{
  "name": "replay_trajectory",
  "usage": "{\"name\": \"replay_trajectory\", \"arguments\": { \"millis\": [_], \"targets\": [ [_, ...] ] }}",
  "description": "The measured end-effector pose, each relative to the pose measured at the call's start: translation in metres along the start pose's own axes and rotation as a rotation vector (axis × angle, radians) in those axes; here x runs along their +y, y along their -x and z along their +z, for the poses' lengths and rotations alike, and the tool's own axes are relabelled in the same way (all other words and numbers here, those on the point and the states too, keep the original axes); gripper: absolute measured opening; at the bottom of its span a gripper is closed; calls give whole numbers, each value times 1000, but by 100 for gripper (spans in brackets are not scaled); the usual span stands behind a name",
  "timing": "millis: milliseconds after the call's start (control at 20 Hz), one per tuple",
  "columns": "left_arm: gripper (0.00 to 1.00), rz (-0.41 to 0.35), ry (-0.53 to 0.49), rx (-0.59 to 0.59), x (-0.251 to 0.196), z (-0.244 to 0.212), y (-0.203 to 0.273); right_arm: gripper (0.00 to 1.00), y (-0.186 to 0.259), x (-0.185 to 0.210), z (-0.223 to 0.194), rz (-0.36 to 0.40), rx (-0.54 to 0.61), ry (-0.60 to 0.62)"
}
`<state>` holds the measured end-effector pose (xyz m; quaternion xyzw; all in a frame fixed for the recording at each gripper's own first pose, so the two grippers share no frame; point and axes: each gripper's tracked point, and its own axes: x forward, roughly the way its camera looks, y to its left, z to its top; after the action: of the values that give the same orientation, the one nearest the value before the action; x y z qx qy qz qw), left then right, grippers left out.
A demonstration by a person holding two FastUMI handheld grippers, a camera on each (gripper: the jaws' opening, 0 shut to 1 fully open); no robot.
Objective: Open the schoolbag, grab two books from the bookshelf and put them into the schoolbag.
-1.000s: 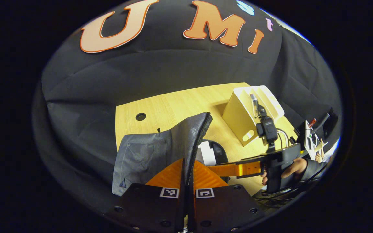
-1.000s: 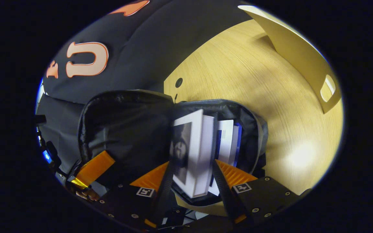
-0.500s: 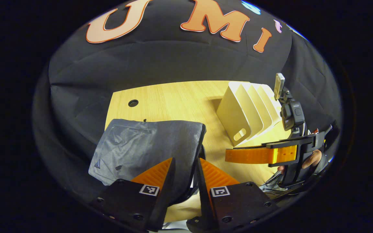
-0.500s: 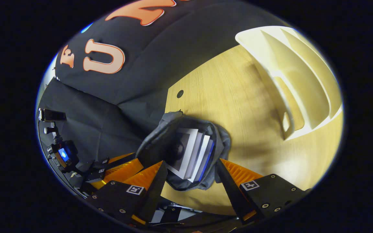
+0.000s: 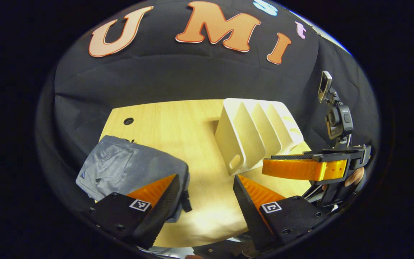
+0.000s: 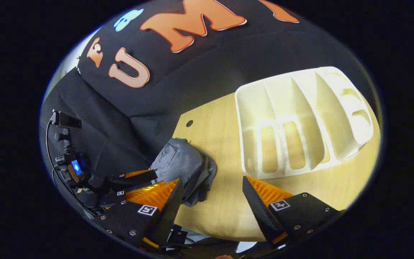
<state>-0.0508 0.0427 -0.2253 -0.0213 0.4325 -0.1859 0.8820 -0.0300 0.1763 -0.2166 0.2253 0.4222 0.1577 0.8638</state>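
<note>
The grey schoolbag [image 5: 128, 172] lies flat on the wooden table at the left, its flap folded down over its opening; no books show. In the right gripper view the same schoolbag [image 6: 183, 167] sits left of centre. The white bookshelf [image 5: 255, 133] stands on the table with bare slots, and the bookshelf [image 6: 300, 118] is seen from above in the right gripper view. My left gripper [image 5: 207, 196] is open above the table, right of the bag, holding nothing. My right gripper [image 6: 210, 196] is open above the table between bag and shelf. The right gripper [image 5: 300, 169] appears at the right, held by a hand.
The wooden table [image 5: 192, 122] has a round cable hole [image 5: 128, 121] near its back left corner. Black cloth walls surround the table. The left gripper's body with its camera [image 6: 76, 169] hangs at the left of the right gripper view.
Both grippers rose and pulled back from the bag. The left gripper let go of the bag's flap and opened; the flap fell shut over the books.
</note>
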Motion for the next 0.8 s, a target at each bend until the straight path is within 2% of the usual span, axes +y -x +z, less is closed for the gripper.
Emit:
{"name": "replay_trajectory", "arguments": {
  "millis": [150, 400, 600, 650, 800],
  "targets": [
    [96, 16, 20, -96, -37, 16, 0, 98, 28, -24, 28, -35, -80, 59],
    [96, 51, 34, -338, -102, 60, 23, 98, 93, -52, 75, -74, -238, 167],
    [95, 105, 54, -538, -111, 55, 54, 97, 140, -56, 108, -93, -392, 290],
    [96, 145, 48, -596, -107, 53, 66, 97, 151, -56, 116, -97, -435, 315],
    [95, 185, 51, -685, -114, 47, 98, 97, 160, -52, 119, -125, -477, 358]
  ]
}}
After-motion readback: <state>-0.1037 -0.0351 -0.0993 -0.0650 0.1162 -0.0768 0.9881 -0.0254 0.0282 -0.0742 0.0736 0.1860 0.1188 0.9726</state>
